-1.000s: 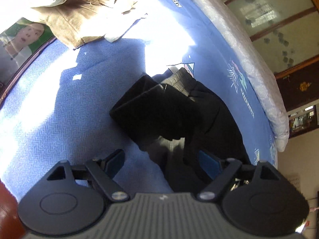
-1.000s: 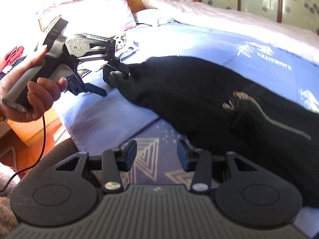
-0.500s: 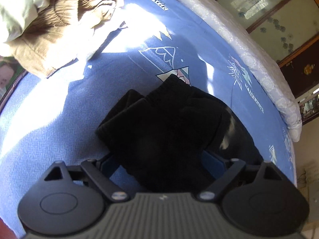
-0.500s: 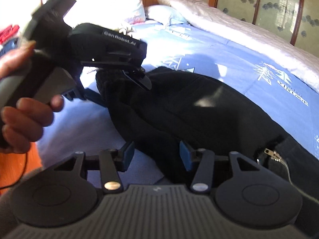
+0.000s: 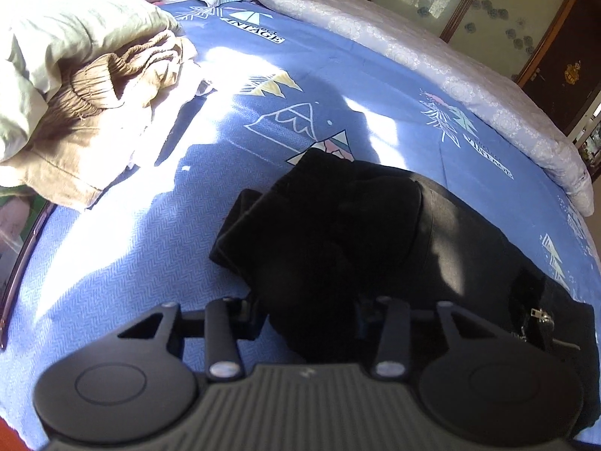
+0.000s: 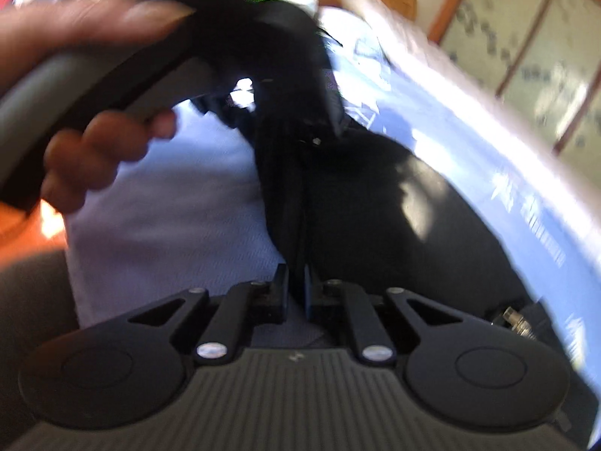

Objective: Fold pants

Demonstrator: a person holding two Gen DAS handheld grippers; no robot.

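Observation:
Black pants (image 5: 338, 233) lie bunched on the blue bedsheet (image 5: 150, 244), a zipper (image 5: 537, 315) showing at the right. My left gripper (image 5: 310, 317) is closing, and a thick wad of the leg end fills the space between its fingers. In the blurred right wrist view the pants (image 6: 375, 206) run up to that same left gripper (image 6: 240, 56), held by a hand (image 6: 94, 150). My right gripper (image 6: 296, 289) is closing too, its fingers nearly together on a thin fold of the black cloth close below the left gripper.
A brown garment (image 5: 94, 120) and a pale green quilt (image 5: 56, 37) are heaped at the bed's far left. A white patterned quilt (image 5: 450, 86) runs along the far side, with cabinet doors (image 5: 469, 11) behind it. The bed's edge and an orange-brown floor (image 6: 22, 233) show at the left.
Both grippers have narrowed from wide open onto the black cloth. The right gripper has moved in close under the left one, and both wrists have rolled.

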